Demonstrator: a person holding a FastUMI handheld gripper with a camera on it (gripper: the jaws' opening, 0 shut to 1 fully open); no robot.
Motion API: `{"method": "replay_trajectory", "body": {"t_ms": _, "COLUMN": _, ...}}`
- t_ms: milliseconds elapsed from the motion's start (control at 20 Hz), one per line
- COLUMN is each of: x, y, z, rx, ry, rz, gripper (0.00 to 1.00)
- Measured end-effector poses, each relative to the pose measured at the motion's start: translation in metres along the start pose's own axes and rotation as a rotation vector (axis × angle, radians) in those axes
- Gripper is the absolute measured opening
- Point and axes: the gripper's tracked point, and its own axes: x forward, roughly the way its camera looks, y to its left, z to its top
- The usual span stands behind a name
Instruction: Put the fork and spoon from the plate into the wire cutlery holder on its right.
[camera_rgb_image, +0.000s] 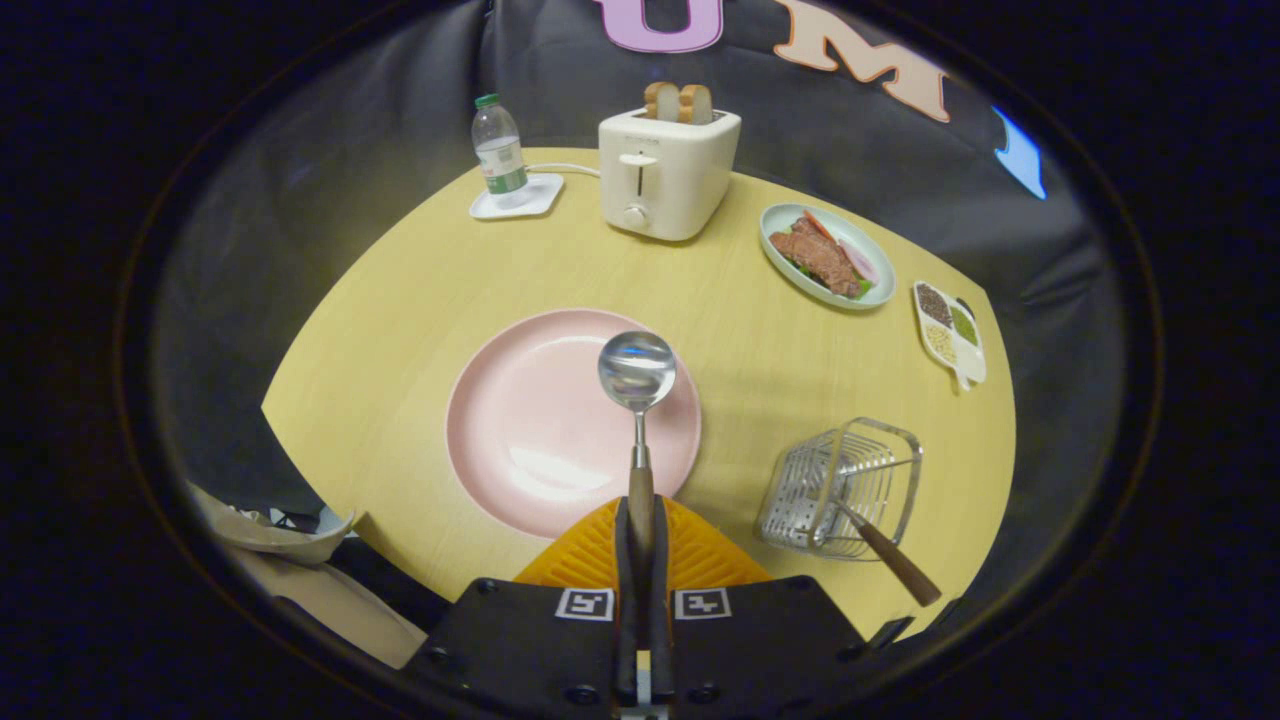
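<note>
Between the fingers (641, 540), clamped tight: spoon (638, 400), wooden handle pinched on both sides, bowl pointing far and held above the pink plate (520, 420). Gripped low on the handle, likely so the metal end leads and can be tipped into a slot. Looks lifted clear of the plate, though contact at the bowl hard to rule out from this angle. Nothing else lying on the plate.

Off to the right and slightly nearer: wire cutlery holder (840, 485), standing on the table (400, 330), well apart from the plate. Already in it, one wooden handle (890, 560) poking out toward the near right, leaning on the rim — probably the fork, head buried among the wires and not clearly readable. So, by the look of it, half the job done and the spoon in transit.

Next call, as a judgement: swing right, tilt the bowl downward, thread it in beside that leaning handle without knocking it. Light wire basket, could slide or tip if nudged.

Farther out: toaster (665, 170) with two slices up, far centre. Water bottle (498, 150) on a small white tray, far left. Plate of meat and greens (825, 255), far right, and a divided dish of seeds (950, 330) beyond the holder. All well away from the route.
</note>
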Motion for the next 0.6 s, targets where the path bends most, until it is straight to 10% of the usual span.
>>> {"method": "replay_trajectory", "body": {"t_ms": 600, "x": -0.036, "y": -0.099, "z": -0.018, "rx": -0.053, "ry": 0.130, "rz": -0.041, "gripper": 0.08}}
